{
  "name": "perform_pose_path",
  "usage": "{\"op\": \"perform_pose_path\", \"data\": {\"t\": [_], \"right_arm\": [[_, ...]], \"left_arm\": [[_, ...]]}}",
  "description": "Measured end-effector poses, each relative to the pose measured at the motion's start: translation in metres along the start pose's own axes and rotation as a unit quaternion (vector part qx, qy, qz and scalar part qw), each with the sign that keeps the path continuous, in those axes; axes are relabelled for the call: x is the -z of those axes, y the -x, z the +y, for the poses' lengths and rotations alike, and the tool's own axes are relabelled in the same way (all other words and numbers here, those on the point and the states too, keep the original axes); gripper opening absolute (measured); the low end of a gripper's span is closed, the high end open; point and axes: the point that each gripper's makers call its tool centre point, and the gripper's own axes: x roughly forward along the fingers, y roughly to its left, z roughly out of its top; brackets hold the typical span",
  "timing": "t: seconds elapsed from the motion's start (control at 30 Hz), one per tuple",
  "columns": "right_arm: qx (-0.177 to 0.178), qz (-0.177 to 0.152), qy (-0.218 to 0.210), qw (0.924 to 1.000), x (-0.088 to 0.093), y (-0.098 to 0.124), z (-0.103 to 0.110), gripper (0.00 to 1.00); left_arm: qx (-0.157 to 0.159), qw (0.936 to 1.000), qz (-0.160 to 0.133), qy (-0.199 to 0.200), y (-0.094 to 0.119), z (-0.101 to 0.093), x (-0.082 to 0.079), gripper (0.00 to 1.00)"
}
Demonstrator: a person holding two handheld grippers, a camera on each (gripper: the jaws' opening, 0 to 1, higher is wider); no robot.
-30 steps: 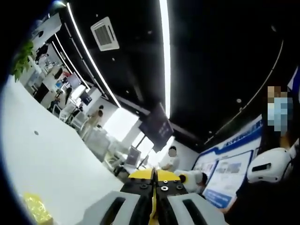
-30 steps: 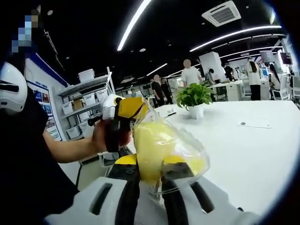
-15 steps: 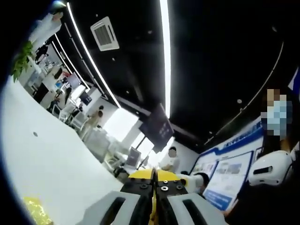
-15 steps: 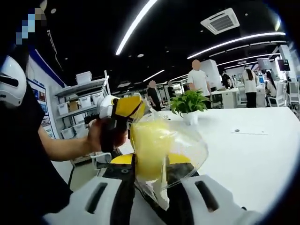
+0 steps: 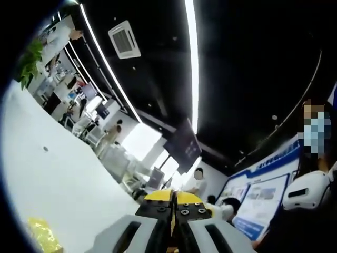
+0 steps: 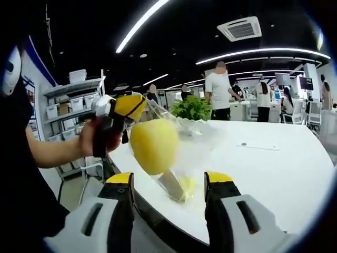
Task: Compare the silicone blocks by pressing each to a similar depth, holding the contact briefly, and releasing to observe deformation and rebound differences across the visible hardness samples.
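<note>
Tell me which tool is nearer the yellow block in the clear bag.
Left. The left tool pinches the bag at its top corner, so the yellow block hangs just beneath it. The right tool is open, its tips below the block and apart from it.

Left gripper view tilts ceilingward; right gripper view level; both share white table.

Open-plan office/lab: desks w/ monitors upper left, storage shelves left, ceiling strip lights, wall posters.
</note>
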Motion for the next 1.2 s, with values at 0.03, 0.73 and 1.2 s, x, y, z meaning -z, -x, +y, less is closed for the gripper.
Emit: {"op": "perform_pose_path", "data": {"t": [0.03, 0.73, 1.2], "right_arm": [[0.006, 0.001, 0.000, 1.0000, 0.002, 0.001, -0.002, 0.53], [0.173, 0.048, 0.036, 0.9831, 0.070, 0.028, -0.067, 0.78], [0.244, 0.083, 0.043, 0.9653, 0.102, 0.038, -0.095, 0.85]], "left_arm": [[0.000, 1.0000, 0.000, 0.001, 0.000, 0.000, 0.000, 0.00], [-0.032, 0.9992, -0.008, 0.021, 0.011, 0.015, 0.012, 0.00], [-0.072, 0.9962, -0.011, 0.046, 0.012, 0.039, 0.036, 0.00]]}}
